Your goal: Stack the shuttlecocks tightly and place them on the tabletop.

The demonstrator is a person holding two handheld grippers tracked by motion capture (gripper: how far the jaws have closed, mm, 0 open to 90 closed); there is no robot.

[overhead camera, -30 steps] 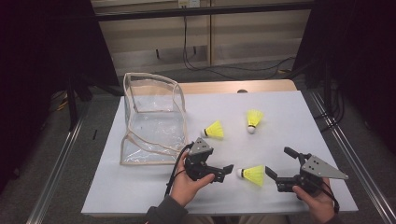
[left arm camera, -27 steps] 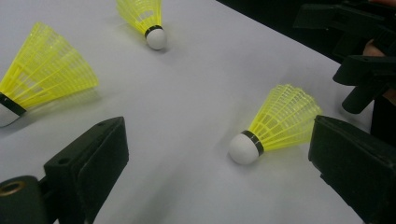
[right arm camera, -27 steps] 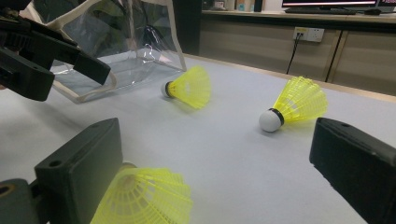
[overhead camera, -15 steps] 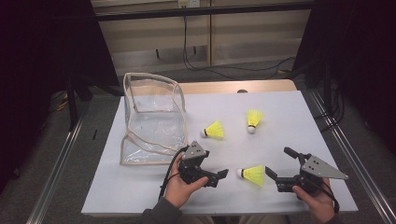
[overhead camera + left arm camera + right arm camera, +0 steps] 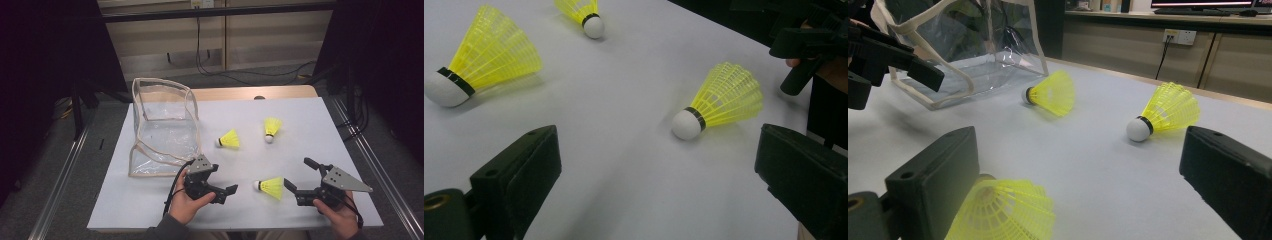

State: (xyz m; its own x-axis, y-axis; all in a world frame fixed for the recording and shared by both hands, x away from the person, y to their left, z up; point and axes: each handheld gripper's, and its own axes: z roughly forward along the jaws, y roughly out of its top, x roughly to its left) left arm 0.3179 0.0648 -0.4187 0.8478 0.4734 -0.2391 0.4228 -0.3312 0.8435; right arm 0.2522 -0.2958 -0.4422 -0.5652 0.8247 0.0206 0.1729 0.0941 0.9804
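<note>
Trouble, going left to right across the counter (image 5: pixel 150 210), starts with the clear plastic bag (image 5: pixel 162 127) at the far left: it sags on its side with a soft rim, so I judge a shuttlecock pushed at it could fold the mouth shut or bounce off. Next comes the left gripper (image 5: pixel 226 191), its jaws spread wide, empty, pointed toward the nearest shuttlecock (image 5: pixel 270 186), which lies on its side between the two grippers near the counter's front edge, cork toward the left gripper. In the left gripper view that shuttlecock (image 5: pixel 719 102) sits ahead of the jaws and toward the right one, apart from both; a crooked closing would likely flick the light thing away or crush its thin skirt. Farther back lie a second shuttlecock (image 5: pixel 229 140) near the bag and a third shuttlecock (image 5: pixel 271 128) right of it. At the right, the right gripper (image 5: pixel 297 191) also stands wide and empty, the nearest shuttlecock's skirt (image 5: pixel 1003 210) low beside its left jaw; both grippers closing together could collide.
</note>
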